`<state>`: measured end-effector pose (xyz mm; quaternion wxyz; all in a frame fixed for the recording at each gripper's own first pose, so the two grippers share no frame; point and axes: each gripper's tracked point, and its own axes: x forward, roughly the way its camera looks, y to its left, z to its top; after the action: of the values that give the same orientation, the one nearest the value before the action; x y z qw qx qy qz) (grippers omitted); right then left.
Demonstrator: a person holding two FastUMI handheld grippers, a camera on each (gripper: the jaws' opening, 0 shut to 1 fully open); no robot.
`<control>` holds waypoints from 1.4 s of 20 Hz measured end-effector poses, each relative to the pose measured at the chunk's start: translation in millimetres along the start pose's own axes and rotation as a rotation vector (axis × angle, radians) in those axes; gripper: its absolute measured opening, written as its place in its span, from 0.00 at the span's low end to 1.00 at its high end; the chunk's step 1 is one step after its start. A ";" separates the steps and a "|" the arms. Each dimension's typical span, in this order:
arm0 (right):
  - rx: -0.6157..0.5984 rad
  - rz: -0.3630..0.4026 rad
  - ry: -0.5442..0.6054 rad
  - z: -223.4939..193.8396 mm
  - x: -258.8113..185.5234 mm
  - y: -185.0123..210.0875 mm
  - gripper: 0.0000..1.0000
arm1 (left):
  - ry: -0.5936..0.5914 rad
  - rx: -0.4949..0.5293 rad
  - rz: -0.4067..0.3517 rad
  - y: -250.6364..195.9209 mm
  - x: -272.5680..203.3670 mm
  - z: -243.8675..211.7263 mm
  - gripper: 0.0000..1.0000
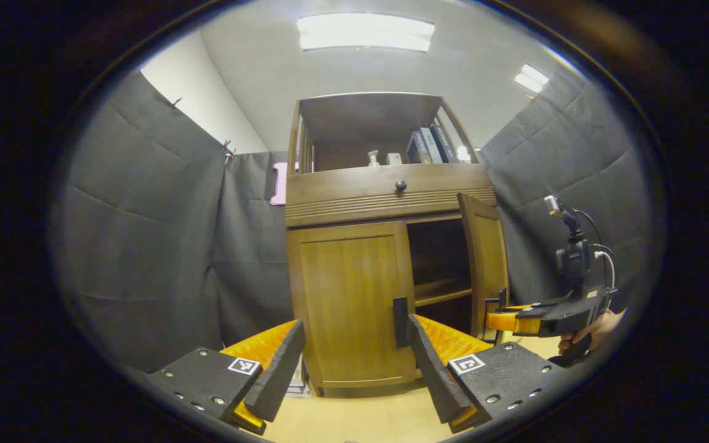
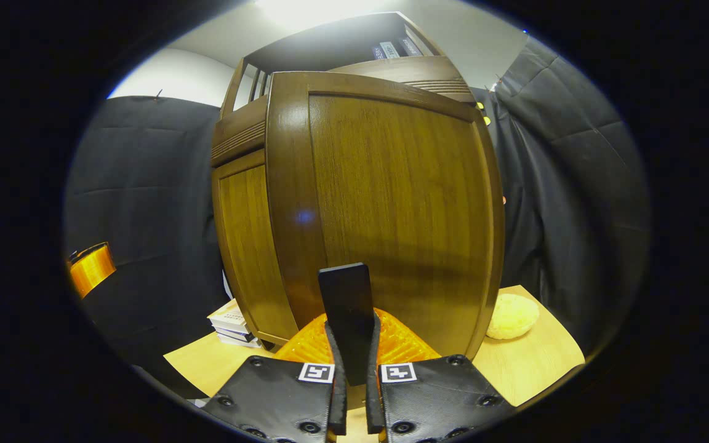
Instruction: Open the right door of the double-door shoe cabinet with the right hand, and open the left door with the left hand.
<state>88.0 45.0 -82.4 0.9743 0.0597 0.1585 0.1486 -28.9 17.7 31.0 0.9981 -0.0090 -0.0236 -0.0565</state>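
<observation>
The wooden shoe cabinet (image 1: 385,191) stands straight ahead in the left gripper view. Its left door (image 1: 354,301) is closed, and that door's black handle (image 1: 400,321) stands just inside the right finger (image 1: 434,369) of my left gripper (image 1: 356,321), which is open. The right door (image 1: 484,264) is swung outward, leaving a dark shelf space behind it. In the right gripper view that right door (image 2: 391,209) is very close, and my right gripper (image 2: 354,360) is shut on its black handle (image 2: 345,301). The right gripper (image 1: 502,320), with a hand behind it, holds the open door's edge.
A stack of books (image 2: 231,323) lies by the cabinet's foot and a yellow round pad (image 2: 511,317) lies on the light wooden surface (image 2: 545,363). Above the doors are a drawer knob (image 1: 400,185) and a shelf of books (image 1: 428,146). Black cloth walls stand on both sides.
</observation>
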 end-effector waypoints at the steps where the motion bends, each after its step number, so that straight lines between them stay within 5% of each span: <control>1: 0.002 -0.003 -0.003 -1.1 -5.6 -2.5 0.14 | 0.000 -0.004 -0.014 -5.9 6.6 -6.6 0.95; 18: -0.030 -0.065 -0.026 -4.8 -77.5 -70.2 0.13 | 0.003 -0.027 -0.164 -24.9 3.0 -4.7 0.96; 23: -0.042 -0.140 -0.038 -1.2 -96.3 -105.6 0.17 | 0.010 -0.026 -0.197 -27.4 5.0 -5.8 0.95; 28: -0.017 -0.231 -0.039 0.5 -108.3 -148.2 0.08 | 0.016 -0.019 -0.218 -26.6 9.6 -2.3 0.95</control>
<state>30.2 -129.1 -74.7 0.9883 0.0357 0.1439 0.0354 -22.2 -9.9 29.6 0.9860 -0.0155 -0.0159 -0.1650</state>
